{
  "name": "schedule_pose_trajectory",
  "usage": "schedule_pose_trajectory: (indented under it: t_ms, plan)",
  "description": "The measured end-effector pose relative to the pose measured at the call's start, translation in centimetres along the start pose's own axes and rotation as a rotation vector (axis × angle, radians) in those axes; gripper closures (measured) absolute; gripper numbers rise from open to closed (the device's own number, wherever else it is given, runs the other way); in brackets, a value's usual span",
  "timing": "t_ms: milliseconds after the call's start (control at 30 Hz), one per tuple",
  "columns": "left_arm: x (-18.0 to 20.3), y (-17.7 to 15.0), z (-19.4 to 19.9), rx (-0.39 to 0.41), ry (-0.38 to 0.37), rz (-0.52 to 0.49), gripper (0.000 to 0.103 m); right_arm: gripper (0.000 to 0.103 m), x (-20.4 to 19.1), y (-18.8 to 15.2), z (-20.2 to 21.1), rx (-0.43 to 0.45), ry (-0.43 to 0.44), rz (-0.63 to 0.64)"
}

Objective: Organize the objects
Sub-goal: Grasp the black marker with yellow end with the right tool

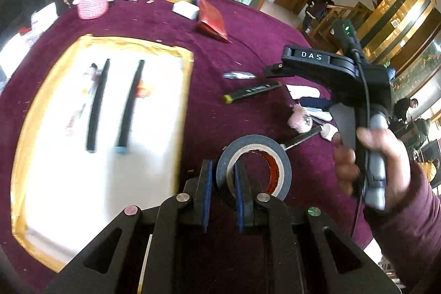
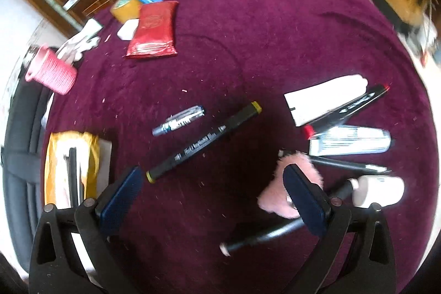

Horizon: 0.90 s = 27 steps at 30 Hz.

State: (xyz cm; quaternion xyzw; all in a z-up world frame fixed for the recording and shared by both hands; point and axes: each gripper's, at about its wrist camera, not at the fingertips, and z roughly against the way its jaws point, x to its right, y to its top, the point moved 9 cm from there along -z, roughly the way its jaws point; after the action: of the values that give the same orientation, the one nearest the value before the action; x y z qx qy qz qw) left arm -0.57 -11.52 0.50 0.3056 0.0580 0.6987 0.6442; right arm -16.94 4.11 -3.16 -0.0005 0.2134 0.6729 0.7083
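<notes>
Fingers of left gripper (image 1: 223, 183) pinched on one wall of the black tape roll (image 1: 253, 166), lifted beside the gold-rimmed tray (image 1: 33, 106); thin hold, could swing loose. Right gripper (image 2: 215, 197) wide apart, empty, over the yellow-capped marker (image 2: 205, 141) on the worktop (image 2: 275, 18); blurred, could knock the pink pom-pom (image 2: 284, 183).

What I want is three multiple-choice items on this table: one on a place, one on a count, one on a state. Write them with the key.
1. Where does the red packet lie?
A. On the tablecloth, beside the yellow tape roll
B. Inside a pink cup
C. On the floor

2. How many long black sticks lie in the gold-rimmed tray?
A. One
B. Two
C. Four

3. The left gripper is:
A. Open, empty
B. Shut on the black tape roll
C. Shut on a marker

Key: A, it lies flat by the roll; B, two lie side by side; B, its pads pinch the roll's wall.
</notes>
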Motion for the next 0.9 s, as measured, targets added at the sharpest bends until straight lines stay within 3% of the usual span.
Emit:
schedule_pose_trajectory:
  t_ms: [100,267,433,467,500,600,633,667,733,900]
  plan:
    - [-2.7,0.0,1.3,0.019,0.019,0.027,0.091,0.009,-0.2,0.5,-1.3,-0.019,-0.012,-0.057]
    - [-7.4,-0.2,2.9,0.029,0.039,0.084,0.091,0.020,-0.8,0.8,-2.7,-0.020,-0.112,-0.053]
    - [-10.5,-0.7,3.6,0.026,0.046,0.127,0.091,0.024,-0.9,0.8,-4.1,-0.031,-0.189,-0.057]
    - [-10.8,-0.8,3.7,0.025,0.045,0.130,0.091,0.031,-0.8,0.7,-4.6,-0.045,-0.188,-0.078]
    - [-11.2,-0.9,3.7,0.023,0.044,0.133,0.091,0.031,-0.7,0.7,-4.8,-0.045,-0.196,-0.092]
    - [-12.0,-0.9,4.0,0.022,0.039,0.135,0.091,0.051,-1.0,1.6,-4.7,-0.013,-0.235,-0.082]
    - [-12.2,-1.0,4.1,0.022,0.038,0.134,0.091,0.075,-1.1,1.8,-4.7,-0.008,-0.232,-0.073]
    - [-12.5,-0.9,4.2,0.023,0.036,0.134,0.091,0.085,-1.3,1.7,-4.8,-0.013,-0.209,-0.075]
    - [-12.8,-0.8,4.3,0.023,0.031,0.133,0.091,0.090,-1.4,1.6,-4.8,-0.016,-0.189,-0.073]
    - [-13.1,-0.2,4.1,0.019,0.013,0.135,0.091,0.091,-1.6,0.2,-4.1,-0.022,-0.095,-0.072]
